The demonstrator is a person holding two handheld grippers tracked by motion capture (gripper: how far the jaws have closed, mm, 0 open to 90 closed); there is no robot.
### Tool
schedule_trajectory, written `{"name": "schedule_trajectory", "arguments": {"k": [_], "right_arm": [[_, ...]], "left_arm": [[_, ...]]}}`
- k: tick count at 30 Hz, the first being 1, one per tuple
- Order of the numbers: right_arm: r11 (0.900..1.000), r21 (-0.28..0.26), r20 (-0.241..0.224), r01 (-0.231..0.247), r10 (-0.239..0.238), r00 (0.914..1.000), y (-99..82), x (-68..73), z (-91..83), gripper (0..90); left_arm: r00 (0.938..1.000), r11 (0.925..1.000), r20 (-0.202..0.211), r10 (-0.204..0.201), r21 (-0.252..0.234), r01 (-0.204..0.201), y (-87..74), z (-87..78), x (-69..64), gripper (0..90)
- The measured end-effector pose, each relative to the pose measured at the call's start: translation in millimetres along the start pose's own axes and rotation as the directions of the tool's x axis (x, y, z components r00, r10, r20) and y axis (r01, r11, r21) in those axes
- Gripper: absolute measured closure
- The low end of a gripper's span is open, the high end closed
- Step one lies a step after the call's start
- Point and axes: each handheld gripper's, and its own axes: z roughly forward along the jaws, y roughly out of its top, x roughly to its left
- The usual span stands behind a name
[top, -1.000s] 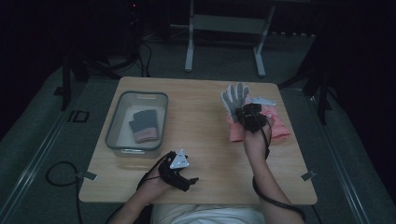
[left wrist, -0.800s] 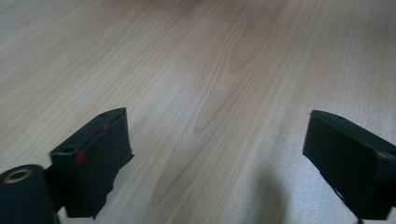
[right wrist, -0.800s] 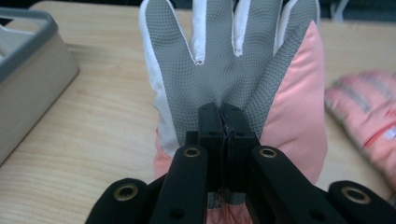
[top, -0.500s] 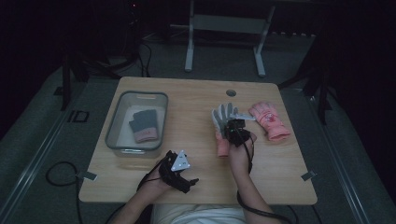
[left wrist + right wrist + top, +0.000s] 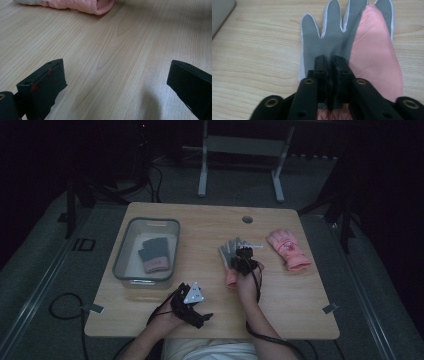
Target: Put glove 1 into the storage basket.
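A glove with a grey palm and pink back (image 5: 229, 259) (image 5: 372, 50) lies flat on the wooden table (image 5: 200, 215), fingers pointing away. My right gripper (image 5: 244, 254) (image 5: 329, 61) rests low over its palm. Its jaws have just been opening and stand a narrow slit apart, with no fold of cloth seen between them. A second pink glove (image 5: 287, 249) lies to the right. My left gripper (image 5: 202, 316) (image 5: 115, 80) sits near the front edge, its jaws just opened to full width with only bare wood between them. The glove's pink cuff (image 5: 82, 5) lies ahead of it.
A clear bin (image 5: 150, 221) stands at the left of the table with a dark glove with a pink cuff (image 5: 154, 254) inside. A cable hole (image 5: 247, 219) sits near the table's far edge. Cables trail off the front edge to the floor.
My right gripper has carried the grey-palmed glove from beside the second pink glove leftward and down onto the table's middle. The left hand has stayed put.
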Motion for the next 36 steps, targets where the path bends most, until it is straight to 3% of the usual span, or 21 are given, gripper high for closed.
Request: {"name": "schedule_trajectory", "arguments": {"k": [3, 5, 7, 10, 12, 13, 17, 19, 20, 21, 22, 24, 28, 30, 32, 33, 36], "right_arm": [[0.9995, -0.022, -0.041, 0.023, -0.024, 0.9989, 2.2, 2.7, -7.3, 68.7], [0.9965, -0.038, -0.061, 0.074, -0.076, 0.9953, 5.2, 4.0, -15.5, 65.3], [0.9932, -0.077, -0.098, 0.088, -0.095, 0.9907, 9.0, 1.7, -25.4, 62.9], [0.9797, -0.151, -0.115, 0.133, -0.151, 0.9819, 17.2, -5.4, -45.5, 64.2], [0.9674, -0.173, -0.094, 0.185, -0.203, 0.9746, 23.1, -14.5, -57.1, 65.2], [0.9608, -0.190, -0.111, 0.202, -0.225, 0.9680, 25.6, -21.1, -62.4, 64.3], [0.9386, -0.228, -0.072, 0.259, -0.281, 0.9569, 31.8, -54.0, -78.0, 66.5], [0.9307, -0.227, -0.032, 0.287, -0.301, 0.9530, 34.2, -73.1, -82.5, 66.7], [0.9307, -0.227, -0.032, 0.287, -0.301, 0.9530, 34.2, -73.1, -82.5, 66.7], [0.9284, -0.227, -0.010, 0.294, -0.305, 0.9524, 35.3, -82.9, -84.4, 67.3], [0.9296, -0.231, 0.008, 0.287, -0.294, 0.9559, 37.3, -101.2, -87.3, 67.5], [0.9271, -0.233, 0.034, 0.294, -0.294, 0.9551, 38.9, -117.3, -89.1, 67.5], [0.9203, -0.216, 0.081, 0.326, -0.316, 0.9453, 44.3, -160.9, -91.5, 69.3], [0.9237, -0.197, 0.092, 0.328, -0.316, 0.9442, 47.5, -181.0, -90.2, 68.5], [0.9250, -0.165, 0.116, 0.343, -0.327, 0.9380, 49.9, -196.0, -86.2, 66.7], [0.9315, -0.155, 0.105, 0.329, -0.316, 0.9431, 51.6, -204.1, -83.0, 65.3], [0.9368, -0.134, 0.082, 0.323, -0.314, 0.9458, 54.8, -215.5, -73.7, 62.3]], "left_arm": [[1.0000, 1.0000, 0.002, -0.003, -0.001, 0.003, -0.3, -0.3, 0.5, 1.6], [1.0000, 1.0000, 0.006, -0.005, -0.004, 0.005, -0.7, -0.5, 1.0, 1.6], [1.0000, 1.0000, 0.008, -0.005, -0.004, 0.005, -0.6, -0.9, 1.2, 1.6], [0.9999, 0.9999, 0.011, -0.011, -0.009, 0.011, -0.7, -0.8, 0.8, 1.6], [0.9998, 0.9999, 0.016, -0.008, -0.010, 0.008, -0.8, -1.2, 1.1, 1.6], [0.9998, 0.9999, 0.017, -0.010, -0.013, 0.010, -0.9, -1.3, 1.2, 1.6], [0.9999, 1.0000, 0.014, -0.001, -0.008, 0.001, -0.2, -0.8, 0.6, 1.6], [1.0000, 1.0000, 0.008, 0.004, -0.004, -0.004, 0.0, -0.2, 0.4, 1.6], [1.0000, 1.0000, 0.008, 0.004, -0.004, -0.004, 0.0, -0.2, 0.4, 1.6], [0.9999, 1.0000, 0.010, -0.001, -0.007, 0.001, -0.1, -0.7, 0.9, 1.6], [0.9999, 1.0000, 0.011, -0.003, -0.008, 0.003, -0.1, -0.8, 1.1, 1.6], [0.9999, 0.9999, 0.014, -0.007, -0.013, 0.008, -0.2, -1.3, 1.3, 1.6], [0.9998, 0.9998, 0.000, 0.019, 0.006, -0.019, -1.7, 0.9, -0.3, 1.6], [0.9998, 0.9998, 0.003, 0.021, 0.007, -0.021, -1.9, 1.4, -0.3, 1.6], [0.9999, 1.0000, 0.008, 0.009, -0.002, -0.009, -1.4, 0.5, 0.8, 1.6], [0.9999, 1.0000, 0.010, 0.006, -0.004, -0.006, -1.3, 0.2, 1.3, 1.6], [1.0000, 1.0000, 0.006, -0.006, -0.007, 0.006, -2.0, -0.3, 3.0, 1.6]]}}
